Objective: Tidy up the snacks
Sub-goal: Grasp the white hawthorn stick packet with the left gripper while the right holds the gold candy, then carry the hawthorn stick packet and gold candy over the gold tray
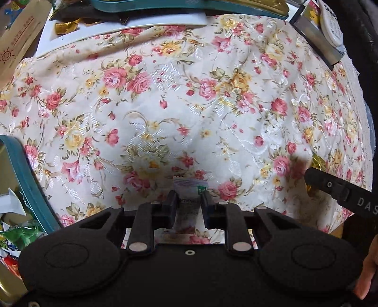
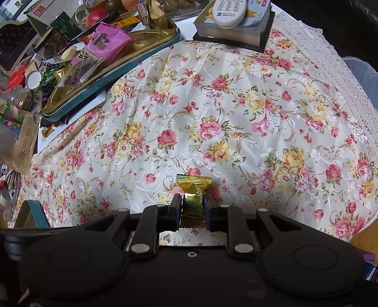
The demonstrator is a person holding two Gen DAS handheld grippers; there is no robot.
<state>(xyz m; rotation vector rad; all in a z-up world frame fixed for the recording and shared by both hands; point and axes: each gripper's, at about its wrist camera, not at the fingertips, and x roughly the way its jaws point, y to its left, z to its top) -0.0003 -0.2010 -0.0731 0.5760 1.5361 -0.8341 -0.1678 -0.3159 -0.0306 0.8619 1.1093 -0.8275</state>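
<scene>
My left gripper (image 1: 189,200) is shut on a small white snack packet (image 1: 189,189) with a green mark, held just above the floral tablecloth (image 1: 189,106). My right gripper (image 2: 192,203) is shut on a gold-wrapped candy (image 2: 193,186) over the same tablecloth (image 2: 236,118). A teal tin (image 2: 113,78) holding several snacks lies at the far left in the right wrist view. A second teal tin (image 1: 30,184) with snack packets sits at the left edge in the left wrist view. The right gripper's arm (image 1: 342,191) shows at the right of the left wrist view.
A book (image 2: 236,33) with a white remote (image 2: 229,11) on top stands at the far right of the table. Bags, bottles and wrappers (image 2: 23,94) crowd the far left. A paper bag (image 1: 19,40) and a white tray (image 1: 118,28) lie at the back.
</scene>
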